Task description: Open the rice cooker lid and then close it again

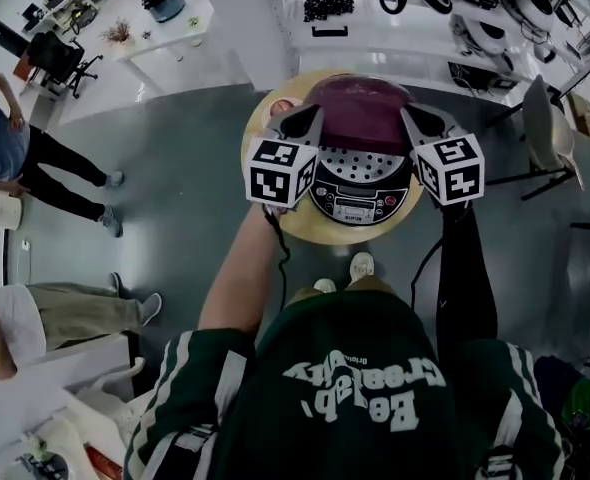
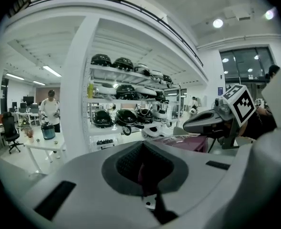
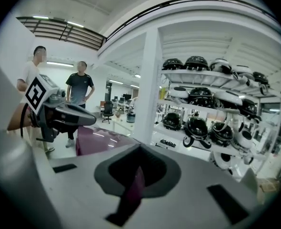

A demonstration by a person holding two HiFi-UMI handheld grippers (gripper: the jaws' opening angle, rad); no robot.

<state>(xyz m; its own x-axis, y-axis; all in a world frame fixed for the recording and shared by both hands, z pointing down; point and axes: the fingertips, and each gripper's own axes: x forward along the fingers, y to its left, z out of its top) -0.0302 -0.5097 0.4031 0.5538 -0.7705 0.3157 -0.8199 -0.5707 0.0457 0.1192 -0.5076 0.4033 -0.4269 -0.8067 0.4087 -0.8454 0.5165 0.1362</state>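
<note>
A maroon-and-silver rice cooker (image 1: 361, 190) stands on a round pale wooden table (image 1: 297, 230), its glossy maroon lid (image 1: 360, 113) lying between the two grippers. The left gripper (image 1: 308, 120) is clenched on the lid's left edge, and a sliver of maroon shows between its dark pads (image 2: 131, 163). The right gripper (image 1: 413, 118) is likewise clamped on the opposite edge, a maroon strip pinched between its pads (image 3: 152, 168).
</note>
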